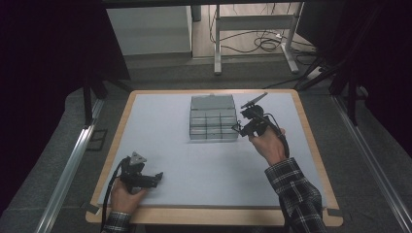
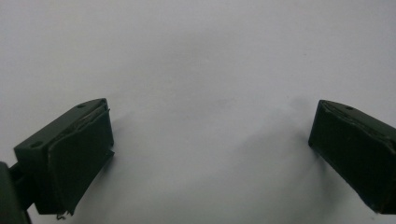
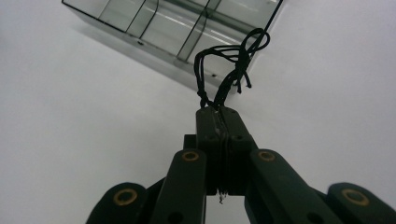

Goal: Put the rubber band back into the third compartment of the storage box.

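A clear plastic organizer box (image 1: 212,119) with several compartments and its lid raised sits at the table's far middle. My right gripper (image 1: 239,128) hovers at the box's right front corner, shut on a knotted loop of black cord (image 3: 232,63) that sticks out past its tips toward the box (image 3: 177,28). My left gripper (image 1: 156,178) rests near the table's front left, held in a hand, jaws wide open. Its two black pads (image 2: 79,154) stand far apart over bare white surface with nothing between them.
The white table top (image 1: 204,165) has a wooden rim. Dark curtains stand at both sides. A white desk frame (image 1: 252,34) and loose cables lie on the floor beyond the table. A plaid sleeve (image 1: 296,194) comes in at bottom right.
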`<state>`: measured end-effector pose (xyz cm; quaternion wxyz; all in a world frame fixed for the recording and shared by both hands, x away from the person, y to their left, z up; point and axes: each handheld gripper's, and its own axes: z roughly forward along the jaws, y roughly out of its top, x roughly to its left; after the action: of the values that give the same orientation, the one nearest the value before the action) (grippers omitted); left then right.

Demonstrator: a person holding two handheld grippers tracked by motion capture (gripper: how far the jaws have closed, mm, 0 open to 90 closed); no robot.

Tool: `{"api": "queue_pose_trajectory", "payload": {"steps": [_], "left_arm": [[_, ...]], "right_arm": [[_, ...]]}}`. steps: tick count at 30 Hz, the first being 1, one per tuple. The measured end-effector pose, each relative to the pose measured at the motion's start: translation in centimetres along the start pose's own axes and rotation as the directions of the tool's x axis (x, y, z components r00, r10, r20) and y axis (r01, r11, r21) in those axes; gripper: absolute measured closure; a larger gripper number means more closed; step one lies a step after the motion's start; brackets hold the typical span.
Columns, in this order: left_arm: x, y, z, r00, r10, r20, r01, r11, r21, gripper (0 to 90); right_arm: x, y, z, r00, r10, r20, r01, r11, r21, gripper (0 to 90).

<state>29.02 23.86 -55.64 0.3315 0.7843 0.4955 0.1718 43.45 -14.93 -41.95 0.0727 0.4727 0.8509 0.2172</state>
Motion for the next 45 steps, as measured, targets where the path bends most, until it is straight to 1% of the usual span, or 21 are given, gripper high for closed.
{"api": "queue_pose_trajectory", "payload": {"steps": [9, 11, 12, 13, 16, 20, 31, 45], "left_arm": [[0.0, 0.0, 0.0, 1.0, 0.0, 0.0, 0.0, 1.0, 0.0, 0.0], [0.0, 0.0, 0.0, 1.0, 0.005, 0.0, -0.005, 1.0, 0.004, 0.0], [0.0, 0.0, 0.0, 1.0, 0.0, 0.001, 0.0, 1.0, -0.001, 0.0], [0.0, 0.0, 0.0, 1.0, 0.004, 0.001, -0.004, 1.0, 0.003, 0.0], [0.0, 0.0, 0.0, 1.0, 0.001, 0.0, -0.001, 1.0, 0.0, 0.0], [0.0, 0.0, 0.0, 1.0, 0.0, 0.0, 0.0, 1.0, 0.0, 0.0], [0.0, 0.0, 0.0, 1.0, 0.002, 0.0, -0.002, 1.0, 0.002, 0.0], [0.0, 0.0, 0.0, 1.0, 0.0, 0.001, 0.0, 1.0, 0.0, 0.0]], "right_arm": [[-0.2, 0.8, 0.7, 0.9994, 0.007, 0.033, -0.005, 0.999, -0.051, 86.8], [-0.3, 0.9, 0.8, 0.9993, 0.01, 0.037, -0.008, 0.998, -0.059, 86.9], [-0.3, 1.0, 0.9, 0.9992, 0.006, 0.039, -0.004, 0.998, -0.066, 86.9], [-0.3, 1.1, 1.0, 0.9991, 0.008, 0.041, -0.005, 0.997, -0.071, 86.9], [-0.4, 1.3, 1.3, 0.9989, 0.005, 0.046, -0.001, 0.997, -0.081, 86.8], [-0.4, 1.5, 1.9, 0.9988, 0.004, 0.048, 0.0, 0.996, -0.089, 86.8], [-0.7, 2.6, 3.6, 0.9986, 0.029, 0.045, -0.023, 0.992, -0.124, 86.7], [-0.7, 3.9, 6.1, 0.997, 0.052, 0.058, -0.045, 0.991, -0.125, 86.7]]}}
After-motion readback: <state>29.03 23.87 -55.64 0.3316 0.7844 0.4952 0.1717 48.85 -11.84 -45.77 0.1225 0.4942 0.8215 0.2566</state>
